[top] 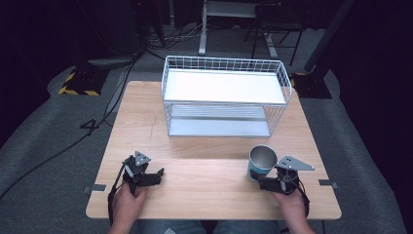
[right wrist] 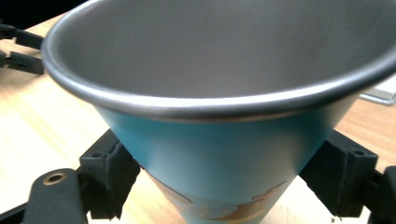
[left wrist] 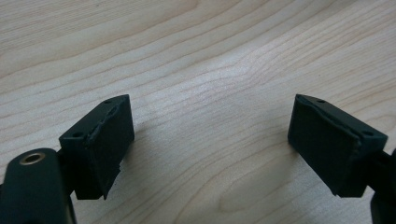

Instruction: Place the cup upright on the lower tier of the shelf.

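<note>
A teal cup (top: pixel 262 162) with a bare metal inside stands upright on the wooden table (top: pixel 204 146) at the front right. In the right gripper view the cup (right wrist: pixel 210 60) is very close, with a printed picture low on its wall. My right gripper (top: pixel 259 182) (right wrist: pixel 224 154) is shut on the cup, one black pad against each side of its lower wall. At the front left, my left gripper (top: pixel 155 175) (left wrist: pixel 209 122) is low over bare wood, open wide, with nothing between its jaws.
A white wire rack (top: pixel 224 87) with two shelves stands at the back middle of the table, both shelves bare. Bare wood lies between the rack and the grippers. Dark floor with cables surrounds the table.
</note>
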### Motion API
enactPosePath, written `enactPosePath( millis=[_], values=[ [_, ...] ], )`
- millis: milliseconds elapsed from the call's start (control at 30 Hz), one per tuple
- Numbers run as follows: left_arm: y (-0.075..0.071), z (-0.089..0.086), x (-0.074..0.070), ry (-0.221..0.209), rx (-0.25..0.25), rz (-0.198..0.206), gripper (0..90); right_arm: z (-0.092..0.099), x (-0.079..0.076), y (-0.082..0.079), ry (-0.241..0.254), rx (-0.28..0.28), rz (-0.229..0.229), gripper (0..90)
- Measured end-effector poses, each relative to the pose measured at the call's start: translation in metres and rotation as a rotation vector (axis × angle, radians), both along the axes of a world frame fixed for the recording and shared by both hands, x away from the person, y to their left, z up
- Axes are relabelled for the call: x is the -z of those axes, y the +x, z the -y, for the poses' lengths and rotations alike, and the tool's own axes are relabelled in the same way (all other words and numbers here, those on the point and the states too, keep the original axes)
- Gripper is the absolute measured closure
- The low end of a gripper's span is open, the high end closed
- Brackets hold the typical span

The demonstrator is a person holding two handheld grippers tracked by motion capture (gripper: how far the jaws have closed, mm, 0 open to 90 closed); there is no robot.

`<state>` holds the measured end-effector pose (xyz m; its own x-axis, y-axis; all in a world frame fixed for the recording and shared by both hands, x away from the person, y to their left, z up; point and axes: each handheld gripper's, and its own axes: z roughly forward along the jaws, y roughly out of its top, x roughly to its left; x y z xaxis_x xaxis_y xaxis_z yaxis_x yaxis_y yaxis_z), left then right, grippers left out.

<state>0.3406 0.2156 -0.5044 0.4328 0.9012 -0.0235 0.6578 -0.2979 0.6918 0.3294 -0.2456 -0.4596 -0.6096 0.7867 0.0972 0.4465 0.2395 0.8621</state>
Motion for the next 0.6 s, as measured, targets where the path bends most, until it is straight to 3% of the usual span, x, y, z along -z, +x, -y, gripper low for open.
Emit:
enactPosePath(
  millis=[600],
  values=[
    [-0.001,0.0,0.0,-0.002,-0.003,0.001,15.0,-0.031,-0.022,0.043,-0.044,0.04,0.058,19.3]
  ],
)
